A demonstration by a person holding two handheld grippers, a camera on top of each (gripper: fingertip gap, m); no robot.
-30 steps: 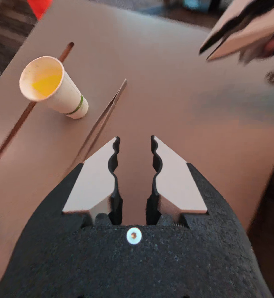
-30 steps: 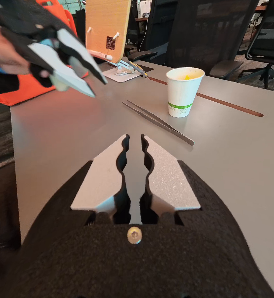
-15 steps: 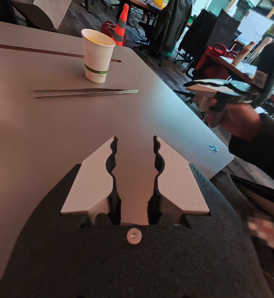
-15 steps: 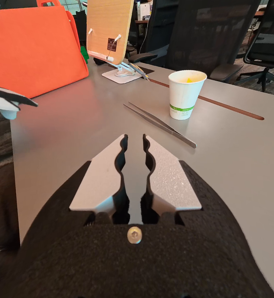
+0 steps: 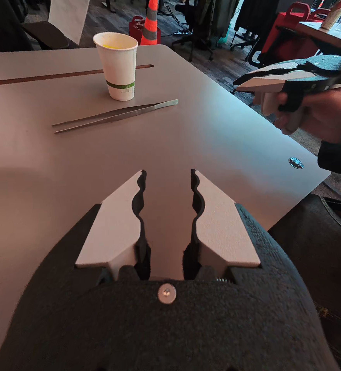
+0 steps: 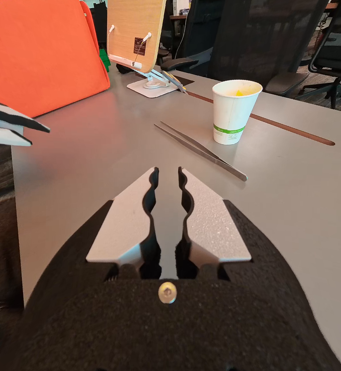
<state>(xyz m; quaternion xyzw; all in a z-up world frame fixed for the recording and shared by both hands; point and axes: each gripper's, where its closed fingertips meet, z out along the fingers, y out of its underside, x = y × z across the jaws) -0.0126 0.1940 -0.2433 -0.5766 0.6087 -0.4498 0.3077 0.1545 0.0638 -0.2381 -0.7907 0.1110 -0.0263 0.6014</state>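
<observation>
A white paper cup [image 5: 118, 68] with a green band and something yellow inside stands on the grey table [image 5: 205, 130]. Long metal tweezers [image 5: 115, 116] lie just in front of it. My left gripper [image 5: 168, 171] is open and empty, low over the table, well short of the tweezers. My right gripper [image 6: 168, 168] is open with a narrow gap and empty, also over bare table. From it, the tweezers [image 6: 201, 151] and cup [image 6: 235, 112] lie ahead to the right. Each gripper shows in the other's view, the right one [image 5: 236, 85] held by a hand, the left one [image 6: 40, 137] at the left edge.
A long slot [image 6: 292, 128] runs across the table behind the cup. An orange bag [image 6: 41, 54] and a wooden board on a stand [image 6: 135, 34] are at the far left. Office chairs [image 6: 266, 40] stand behind. A traffic cone [image 5: 150, 22] is on the floor beyond.
My left gripper swung from looking down over the table to a low, level pose near the table edge and opened a little wider. My right gripper barely moved.
</observation>
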